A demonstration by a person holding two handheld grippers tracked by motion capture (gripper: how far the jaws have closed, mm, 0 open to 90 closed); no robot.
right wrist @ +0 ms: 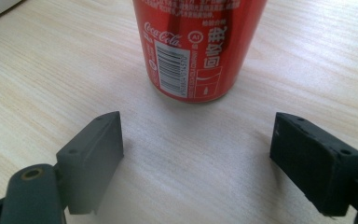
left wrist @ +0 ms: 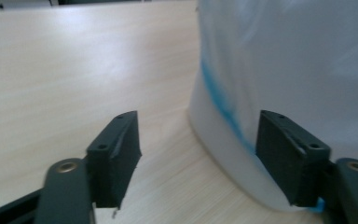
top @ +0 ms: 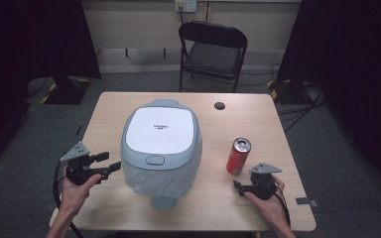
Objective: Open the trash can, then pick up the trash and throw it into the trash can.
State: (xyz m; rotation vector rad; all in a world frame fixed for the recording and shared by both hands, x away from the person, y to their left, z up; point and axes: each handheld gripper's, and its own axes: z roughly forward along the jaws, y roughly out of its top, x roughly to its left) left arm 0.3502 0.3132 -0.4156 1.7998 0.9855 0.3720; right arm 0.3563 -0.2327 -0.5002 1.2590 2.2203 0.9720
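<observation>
**Ana:** Cola can (top: 238,155) first: why does it stand where it does, upright on the table (top: 129,106), off to the right of the rice cooker (top: 161,146) and apart from it?

**Ben:** Standing alone there, it gives a gripper room on both flanks. The right gripper (top: 239,187) sits just on the near side of the can, low over the wood, aimed at its foot. In the right gripper view the red can (right wrist: 196,46) stands ahead of the jaws, which are spread wide with bare table between the pads (right wrist: 98,154). Nothing is pinched.

**Ana:** So the wide spread is for the can's girth?

**Ben:** That is my reading. The gap looks a bit wider than the can, so the hand could slide forward and take it around the middle.

**Ana:** And the left gripper (top: 108,162)?

**Ben:** It hangs at the cooker's left flank, near its lower front corner. In the left gripper view the jaws are apart and empty, the pale wall of the cooker (left wrist: 279,70) just beyond one pad (left wrist: 284,154); I cannot tell whether that pad touches it.

**Ana:** Why there?

**Ben:** Probably to reach the cooker's closed lid (top: 161,126) or its front latch (top: 155,160), or to steady the body. The can is still outside the cooker, so I judge the work barely begun.
</observation>
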